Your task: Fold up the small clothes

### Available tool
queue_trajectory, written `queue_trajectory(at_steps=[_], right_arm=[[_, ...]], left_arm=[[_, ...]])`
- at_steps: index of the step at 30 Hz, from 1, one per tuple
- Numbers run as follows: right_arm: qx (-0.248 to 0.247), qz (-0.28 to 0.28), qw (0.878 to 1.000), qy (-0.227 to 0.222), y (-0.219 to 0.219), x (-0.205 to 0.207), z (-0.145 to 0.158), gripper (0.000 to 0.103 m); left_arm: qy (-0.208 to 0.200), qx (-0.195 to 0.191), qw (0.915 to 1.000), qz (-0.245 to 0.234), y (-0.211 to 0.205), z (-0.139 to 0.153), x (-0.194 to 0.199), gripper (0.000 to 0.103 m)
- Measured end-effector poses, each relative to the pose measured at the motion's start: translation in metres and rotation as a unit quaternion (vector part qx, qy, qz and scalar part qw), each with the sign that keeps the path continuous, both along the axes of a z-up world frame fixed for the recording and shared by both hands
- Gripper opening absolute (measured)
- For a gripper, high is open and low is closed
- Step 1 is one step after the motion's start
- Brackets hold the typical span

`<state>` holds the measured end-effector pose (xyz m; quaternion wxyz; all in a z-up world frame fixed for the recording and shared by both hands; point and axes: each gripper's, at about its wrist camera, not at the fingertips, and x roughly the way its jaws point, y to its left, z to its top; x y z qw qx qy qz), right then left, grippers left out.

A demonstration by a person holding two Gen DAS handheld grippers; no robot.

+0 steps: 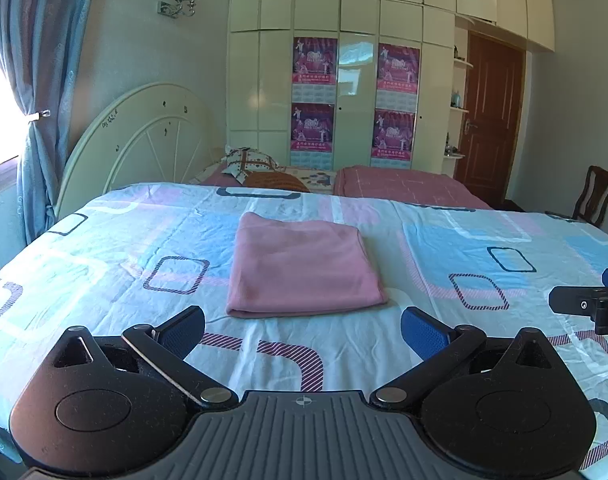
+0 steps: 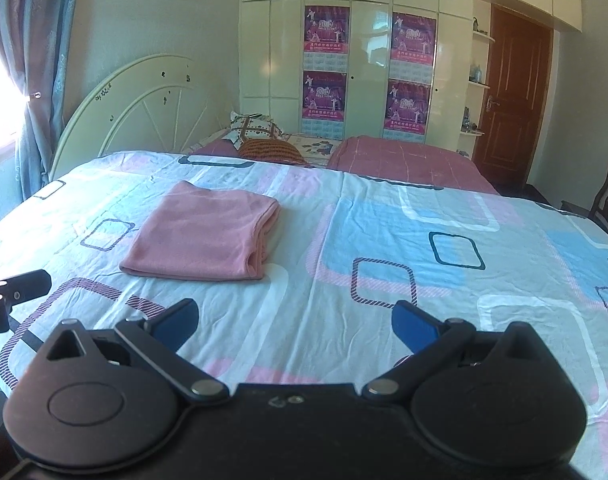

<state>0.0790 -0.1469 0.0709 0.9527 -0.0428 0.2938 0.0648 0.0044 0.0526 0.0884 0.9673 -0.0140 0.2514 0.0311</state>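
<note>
- Left gripper (image 1: 302, 334): jaws apart, empty, above the sheet (image 1: 104, 248).
- Cloth (image 1: 300, 266): pink, folded, flat on the sheet at 12 o'clock.
- Right gripper (image 2: 295, 322): jaws apart, empty; cloth (image 2: 202, 232) at 11 o'clock.

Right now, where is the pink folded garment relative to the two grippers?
The pink folded garment lies flat on the patterned bedsheet, just ahead of the open left gripper and ahead-left of the open right gripper, touching neither.

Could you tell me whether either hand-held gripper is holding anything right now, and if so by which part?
Nothing is held: the left hand-held gripper and right hand-held gripper are both open, short of the folded pink cloth.
</note>
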Motion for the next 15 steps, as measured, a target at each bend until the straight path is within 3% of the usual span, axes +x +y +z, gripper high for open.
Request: queue_trajectory(at_steps=[15], right_arm=[[-0.002, 0.000, 1.000, -0.005, -0.0001, -0.0031, 0.0025, 0.103]], left_arm=[[-0.006, 0.008, 0.9999, -0.001, -0.0006, 0.0032, 0.0002, 0.103]])
